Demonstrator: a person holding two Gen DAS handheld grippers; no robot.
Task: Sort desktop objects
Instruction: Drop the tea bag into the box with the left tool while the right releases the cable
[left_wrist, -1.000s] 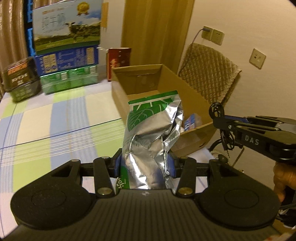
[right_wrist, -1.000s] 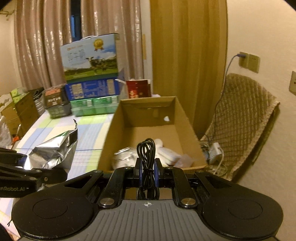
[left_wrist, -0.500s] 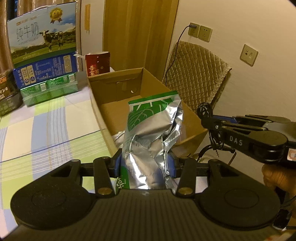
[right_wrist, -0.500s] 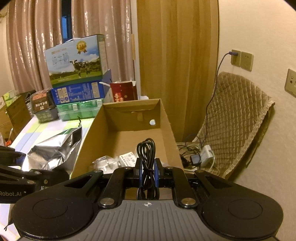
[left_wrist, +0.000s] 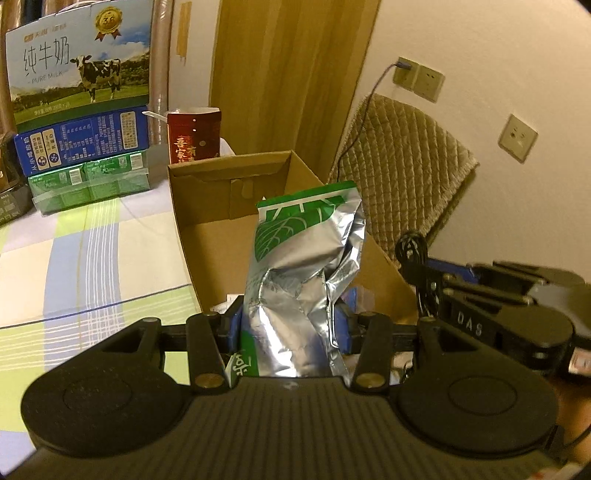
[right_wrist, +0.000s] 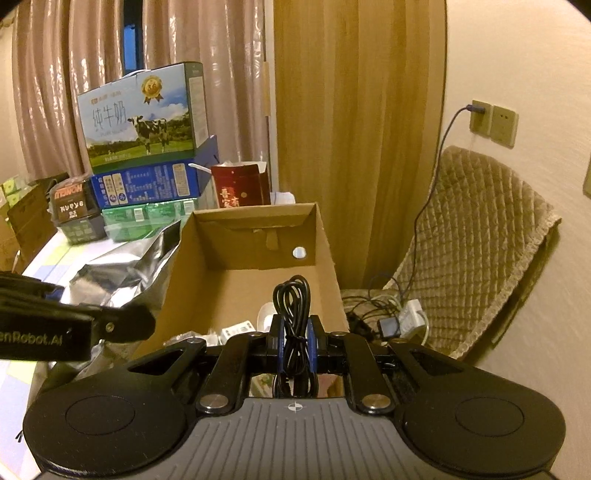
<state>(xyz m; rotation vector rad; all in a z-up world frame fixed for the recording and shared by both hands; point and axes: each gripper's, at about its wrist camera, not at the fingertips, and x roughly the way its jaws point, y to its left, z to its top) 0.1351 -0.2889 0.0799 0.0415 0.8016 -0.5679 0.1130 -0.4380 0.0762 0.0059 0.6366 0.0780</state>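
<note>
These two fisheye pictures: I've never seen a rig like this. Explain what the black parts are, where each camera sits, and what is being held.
No robot here: a person carries a two-finger gripper in each hand, with a camera on each looking along its fingers. The left wrist view shows the left gripper shut on a silver and green foil bag. The right wrist view shows the right gripper shut on a coiled black cable. Ahead of both is an open cardboard box with small items inside, on a striped tablecloth. Milk cartons are stacked behind.

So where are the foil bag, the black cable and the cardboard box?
foil bag (left_wrist: 295, 295): left wrist view, crinkled silver middle.
black cable (right_wrist: 291, 302): right wrist view, looped bundle above the claw.
cardboard box (right_wrist: 258, 229): right wrist view, inner far wall.
</note>
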